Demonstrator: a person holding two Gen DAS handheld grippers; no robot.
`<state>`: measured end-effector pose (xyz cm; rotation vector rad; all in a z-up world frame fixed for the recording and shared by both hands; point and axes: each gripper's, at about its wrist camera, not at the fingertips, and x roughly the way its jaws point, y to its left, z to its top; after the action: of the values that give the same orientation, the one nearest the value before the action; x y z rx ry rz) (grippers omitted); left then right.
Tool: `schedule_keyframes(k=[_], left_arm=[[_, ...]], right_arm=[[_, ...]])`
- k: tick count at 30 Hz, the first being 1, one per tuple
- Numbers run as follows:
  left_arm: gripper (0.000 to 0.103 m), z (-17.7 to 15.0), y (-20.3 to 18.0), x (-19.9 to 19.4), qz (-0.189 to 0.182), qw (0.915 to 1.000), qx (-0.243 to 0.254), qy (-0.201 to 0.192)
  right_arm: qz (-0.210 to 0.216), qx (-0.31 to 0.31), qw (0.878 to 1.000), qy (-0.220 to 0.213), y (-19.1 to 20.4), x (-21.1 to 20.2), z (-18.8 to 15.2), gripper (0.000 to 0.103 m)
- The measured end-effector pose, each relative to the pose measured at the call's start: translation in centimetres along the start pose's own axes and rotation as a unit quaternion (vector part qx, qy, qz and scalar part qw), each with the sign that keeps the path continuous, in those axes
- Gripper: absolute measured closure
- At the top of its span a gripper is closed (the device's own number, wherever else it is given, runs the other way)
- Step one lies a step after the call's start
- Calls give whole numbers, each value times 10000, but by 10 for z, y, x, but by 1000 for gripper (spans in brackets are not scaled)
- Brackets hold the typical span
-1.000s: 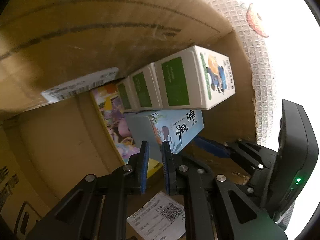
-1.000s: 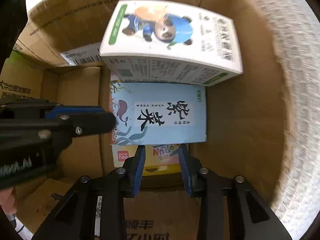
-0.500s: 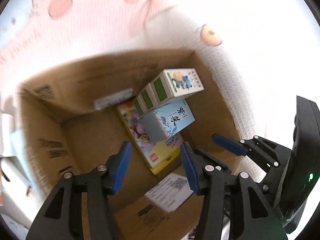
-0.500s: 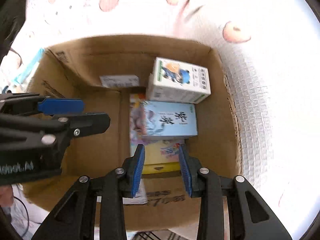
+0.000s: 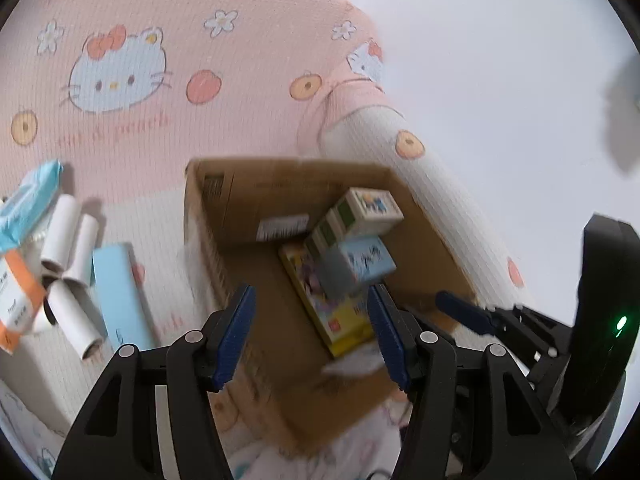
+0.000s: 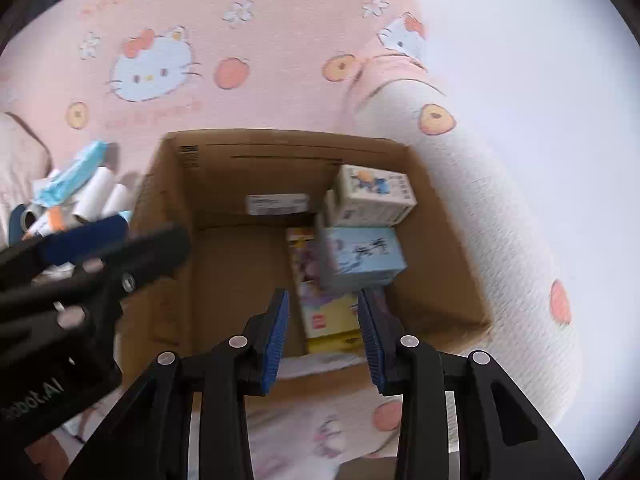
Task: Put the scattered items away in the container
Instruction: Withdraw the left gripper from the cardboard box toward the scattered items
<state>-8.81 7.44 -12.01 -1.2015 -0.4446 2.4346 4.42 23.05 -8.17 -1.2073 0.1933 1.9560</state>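
Cardboard box (image 6: 224,264) sits on bedding (image 5: 132,8) reading "Sweet Dream".

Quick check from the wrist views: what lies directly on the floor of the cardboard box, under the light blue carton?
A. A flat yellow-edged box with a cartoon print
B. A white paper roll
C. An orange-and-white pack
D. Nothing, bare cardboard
A: in the cardboard box, the flat yellow-edged box sticks out from beneath the light blue carton.
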Motion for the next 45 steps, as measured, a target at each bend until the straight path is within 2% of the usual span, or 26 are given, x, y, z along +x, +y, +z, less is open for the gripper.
schedule_keyframes(k=[2, 3, 5, 9, 11, 12, 13, 15, 17, 18, 20, 23, 26, 31, 35, 37, 42, 45], left_arm=[[41, -14, 8, 10, 161, 9997, 173, 94], [41, -23, 14, 10, 347, 9991, 210, 76], [41, -32, 24, 2, 365, 9990, 242, -93], [41, -41, 48, -15, 94, 9993, 167, -323], [41, -35, 58, -23, 210, 9989, 107, -406], [41, -32, 63, -28, 226, 9985, 78, -489], [41, -29, 69, -33, 201, 9981, 27, -586], [41, -25, 80, -41, 145, 9974, -108, -693], [42, -21, 96, -48, 197, 9966, -281, -752], [43, -20, 102, -51, 305, 9956, -367, -807], [61, -17, 115, -58, 544, 9930, -543, -900], [79, -16, 137, -69, 661, 9899, -761, -996], [87, -15, 165, -71, 850, 9872, -1008, -894], [90, -17, 207, -76, 989, 9820, -1395, -798], [90, -21, 243, -85, 1234, 9733, -1751, -820], [90, -24, 265, -91, 1407, 9642, -2092, -823], [90, -36, 311, -108, 1261, 9442, -2867, -1016], [90, -38, 331, -114, 1286, 9384, -3016, -1094]], right_arm=[[7, -50, 10000, 14, 9, -2, -9, 70], [-87, -62, 9999, 46, 11, -2, -11, 70], [-380, -140, 9992, -16, 19, -4, -19, 70], [-327, -27, 9979, -563, 31, -29, -29, 70], [-217, 91, 9954, -933, 37, -43, -36, 70], [-150, 135, 9935, -1121, 41, -50, -40, 66], [-101, 183, 9915, -1280, 45, -56, -44, 56], [-13, 243, 9880, -1527, 55, -64, -50, 48], [50, 288, 9846, -1723, 67, -69, -54, 48], [40, 271, 9839, -1764, 75, -70, -55, 48], [-63, 203, 9837, -1785, 89, -70, -54, 47], [-214, -43, 9831, -1819, 110, -67, -50, 47], [-311, -230, 9827, -1813, 128, -64, -47, 47], [-132, -315, 9834, -1780, 149, -56, -44, 45], [94, -647, 9825, -1746, 174, -44, -38, 44], [99, -837, 9813, -1732, 189, -38, -34, 44], [81, -1493, 9687, -1979, 234, -28, -19, 44], [251, -1767, 9601, -2151, 257, -24, -9, 44]])
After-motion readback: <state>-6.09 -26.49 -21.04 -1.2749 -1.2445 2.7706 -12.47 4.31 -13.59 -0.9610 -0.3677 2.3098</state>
